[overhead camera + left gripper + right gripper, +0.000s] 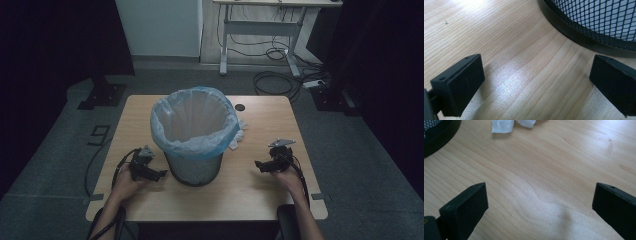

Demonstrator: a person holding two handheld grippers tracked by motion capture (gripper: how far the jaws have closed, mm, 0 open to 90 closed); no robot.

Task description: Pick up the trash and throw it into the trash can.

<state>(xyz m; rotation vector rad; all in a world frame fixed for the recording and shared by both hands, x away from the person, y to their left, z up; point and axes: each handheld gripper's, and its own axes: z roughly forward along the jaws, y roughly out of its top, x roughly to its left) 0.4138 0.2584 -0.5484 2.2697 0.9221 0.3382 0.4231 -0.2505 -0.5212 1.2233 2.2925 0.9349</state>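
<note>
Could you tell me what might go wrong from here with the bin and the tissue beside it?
1. The left gripper, open, sits close to the mesh bin; a nudge could tip it.
2. The bag overhangs the tissue, so the open right gripper may snag it.

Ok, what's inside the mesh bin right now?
The mesh bin holds a white liner bag with a blue edge folded over its rim. The visible liner walls look bare; the bottom is hidden from the high view.

left hand-held gripper [161,174]: black, cabled | right hand-held gripper [258,165]: black, grey three-cornered plate | forearms: bare, no sleeves seen
</note>
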